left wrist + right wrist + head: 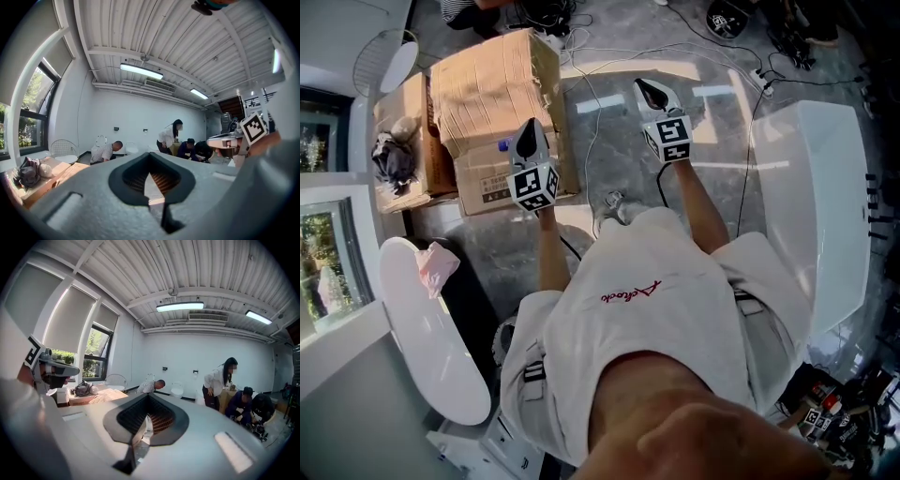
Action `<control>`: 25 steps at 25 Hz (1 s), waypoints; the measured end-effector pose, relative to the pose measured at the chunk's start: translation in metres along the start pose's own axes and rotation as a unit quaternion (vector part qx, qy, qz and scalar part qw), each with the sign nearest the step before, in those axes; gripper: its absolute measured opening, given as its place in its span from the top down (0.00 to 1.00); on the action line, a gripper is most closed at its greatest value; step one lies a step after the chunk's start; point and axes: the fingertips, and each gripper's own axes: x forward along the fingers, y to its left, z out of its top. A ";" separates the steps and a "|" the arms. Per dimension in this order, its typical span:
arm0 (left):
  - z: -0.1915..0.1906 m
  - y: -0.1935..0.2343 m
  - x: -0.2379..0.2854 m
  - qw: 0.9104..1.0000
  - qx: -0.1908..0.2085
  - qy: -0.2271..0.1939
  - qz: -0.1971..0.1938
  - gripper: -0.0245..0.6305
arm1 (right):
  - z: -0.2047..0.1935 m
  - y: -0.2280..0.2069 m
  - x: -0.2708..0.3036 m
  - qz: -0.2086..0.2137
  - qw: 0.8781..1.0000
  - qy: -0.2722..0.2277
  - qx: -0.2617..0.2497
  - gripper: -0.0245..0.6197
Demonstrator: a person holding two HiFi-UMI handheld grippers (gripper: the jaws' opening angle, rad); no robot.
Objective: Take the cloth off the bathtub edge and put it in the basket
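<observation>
A crumpled pink cloth (436, 267) lies on the rim of a white bathtub (427, 347) at the left of the head view. Both grippers are held out level over the grey floor, well to the right of the cloth and apart from it. My left gripper (527, 141) is shut and empty, just in front of a cardboard box. My right gripper (652, 92) is shut too, with nothing in it. The left gripper view shows its jaws (150, 159) closed, the right gripper (234, 140) beside them. The right gripper view shows closed jaws (149, 400). I see no basket for certain.
Cardboard boxes (497, 103) stand ahead on the left, with a dark bundle (394, 159) on one. A round wire-frame seat (382, 58) is at the far left. A second white tub (825, 206) lies on the right. Cables (600, 122) cross the floor. Several people (171, 137) work by the far wall.
</observation>
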 end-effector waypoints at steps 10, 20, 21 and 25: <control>0.010 0.050 -0.017 0.996 -0.005 -0.004 0.091 0.96 | 0.020 0.040 0.061 0.091 0.996 -0.010 -0.015 0.95; 0.004 0.117 -0.100 0.969 -0.017 0.000 0.246 0.96 | 0.039 0.158 0.119 0.251 0.967 -0.028 -0.033 0.95; 0.003 0.123 -0.111 0.964 -0.018 0.001 0.264 0.96 | 0.040 0.171 0.123 0.269 0.962 -0.028 -0.035 0.95; -0.002 0.138 -0.161 0.941 -0.024 0.005 0.339 0.96 | 0.044 0.231 0.128 0.347 0.936 -0.032 -0.043 0.95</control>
